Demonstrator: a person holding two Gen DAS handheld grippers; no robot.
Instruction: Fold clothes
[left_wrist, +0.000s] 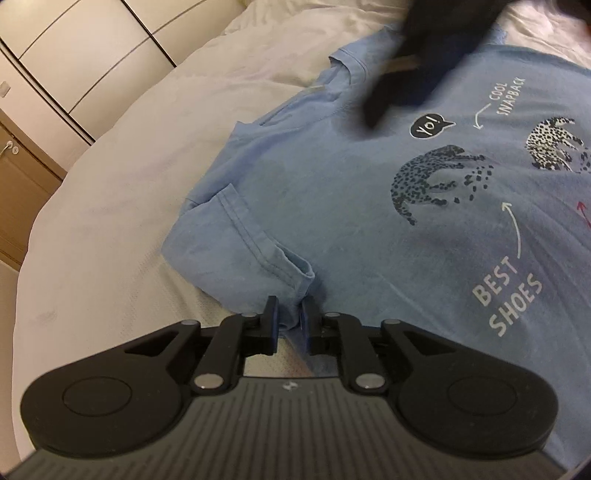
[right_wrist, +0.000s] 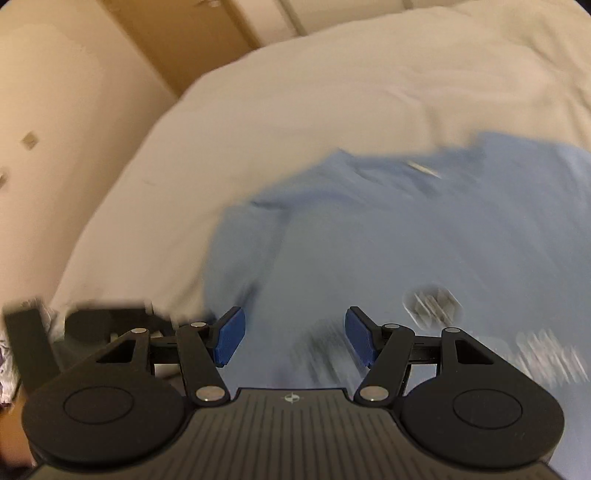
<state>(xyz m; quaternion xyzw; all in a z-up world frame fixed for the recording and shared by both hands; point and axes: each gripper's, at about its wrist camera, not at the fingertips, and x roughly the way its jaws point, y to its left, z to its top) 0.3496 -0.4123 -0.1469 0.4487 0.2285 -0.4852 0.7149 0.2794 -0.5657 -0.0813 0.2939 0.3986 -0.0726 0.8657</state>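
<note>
A light blue T-shirt (left_wrist: 351, 192) with leopard prints and the words "BEST SHOES" lies spread on a white bed (left_wrist: 122, 206). Its near sleeve (left_wrist: 255, 236) is folded in over the body. My left gripper (left_wrist: 289, 325) is at the sleeve's lower corner, its blue pads closed to a narrow gap with a pinch of the blue fabric between them. In the right wrist view the T-shirt (right_wrist: 369, 240) is blurred by motion. My right gripper (right_wrist: 293, 336) hovers over it, jaws wide apart, nothing between them. From the left wrist view, the right gripper (left_wrist: 406, 74) is a dark blur over the collar area.
The white bedcover (right_wrist: 295, 96) extends beyond the shirt on the left and far side. Cream wardrobe doors (left_wrist: 74, 48) and a wooden cabinet (left_wrist: 22, 192) stand past the bed's edge. A dark blurred object (right_wrist: 92, 321) shows at the lower left of the right wrist view.
</note>
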